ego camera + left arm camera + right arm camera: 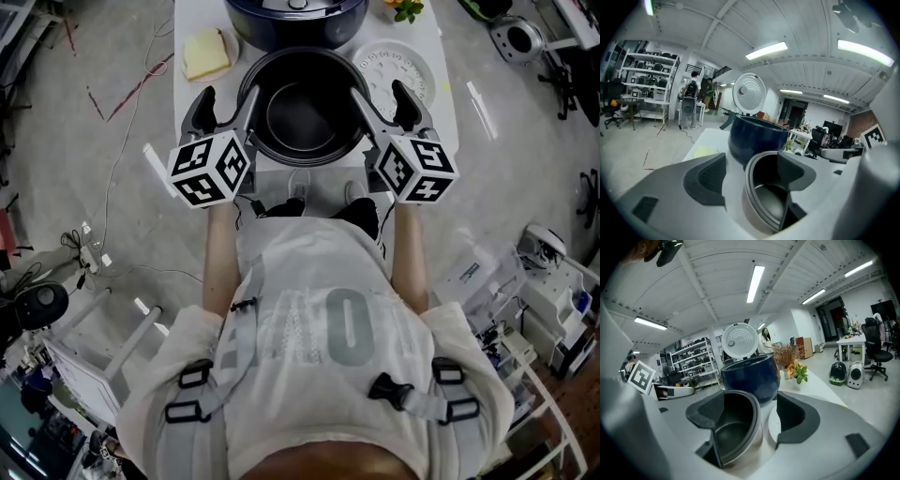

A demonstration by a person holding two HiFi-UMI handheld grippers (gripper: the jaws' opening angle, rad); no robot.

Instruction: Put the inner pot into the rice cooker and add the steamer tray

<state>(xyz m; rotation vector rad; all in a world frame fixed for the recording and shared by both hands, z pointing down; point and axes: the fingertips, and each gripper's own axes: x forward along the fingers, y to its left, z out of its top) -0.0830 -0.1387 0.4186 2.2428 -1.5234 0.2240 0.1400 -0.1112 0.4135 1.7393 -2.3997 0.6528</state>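
I see the inner pot point(307, 111) standing empty and upright on the white table point(199, 21), close to its near edge and just in front of the dark blue rice cooker point(295, 26); it is not inside the cooker, whose round lid point(749, 91) stands open. The white steamer tray point(394, 70) lies flat on the table just beside the pot, on its right; a yellow sponge point(206, 54) lies on the left, and a small plant point(405, 9) is at the far right corner. My left gripper point(228, 101) is at the left side of the pot with its fingers wide; one finger is inside the rim and the other outside, with a gap to the wall, so nothing is clamped. My right gripper point(382, 98) is at the opposite side in the same manner; fingers wide, one inside the rim, one outside above the tray's edge, no grip on the pot.
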